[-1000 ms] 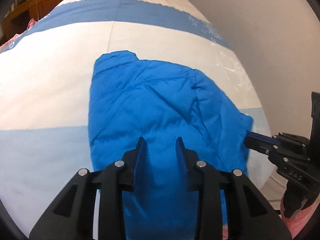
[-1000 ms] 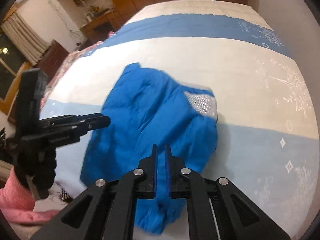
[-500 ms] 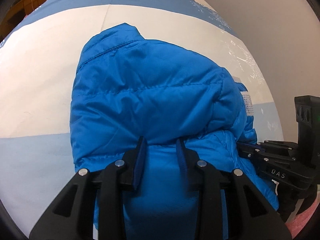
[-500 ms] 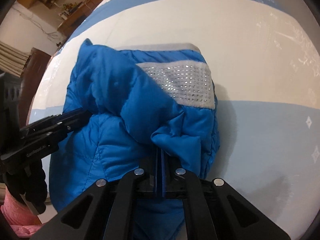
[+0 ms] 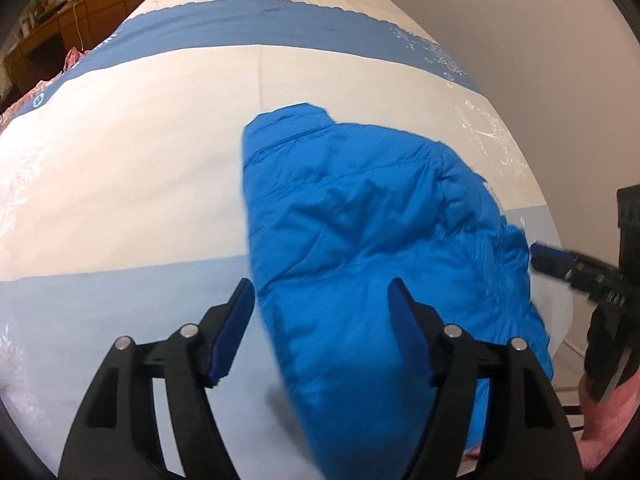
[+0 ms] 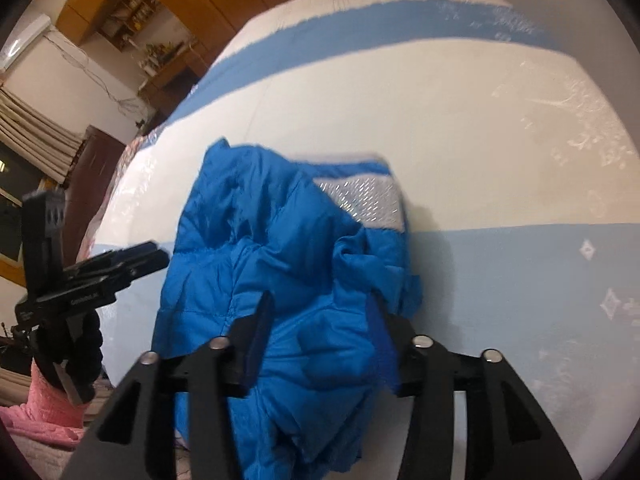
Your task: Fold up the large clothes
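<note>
A bright blue puffer jacket (image 5: 360, 248) lies folded over on the bed, its near edge hanging over the bed's front edge. In the right wrist view the jacket (image 6: 280, 280) shows a grey sparkly lining patch (image 6: 360, 200) at its far right. My left gripper (image 5: 320, 300) is open and empty, just above the jacket's near left part. My right gripper (image 6: 320, 312) is open and empty, over the jacket's near end. The right gripper also shows at the jacket's right edge in the left wrist view (image 5: 560, 260). The left gripper shows at the jacket's left in the right wrist view (image 6: 132, 260).
The bed cover (image 5: 120, 160) has cream, light blue and dark blue bands. A white wall (image 5: 540, 40) runs along the right side. Wooden cabinets (image 6: 180, 12) and a dark cabinet (image 6: 92, 168) stand beyond the bed. Pink cloth (image 6: 44, 420) lies by the near edge.
Both grippers have opened and let go of the jacket, then pulled back. The lifted half of the jacket now lies folded over on the bed.
</note>
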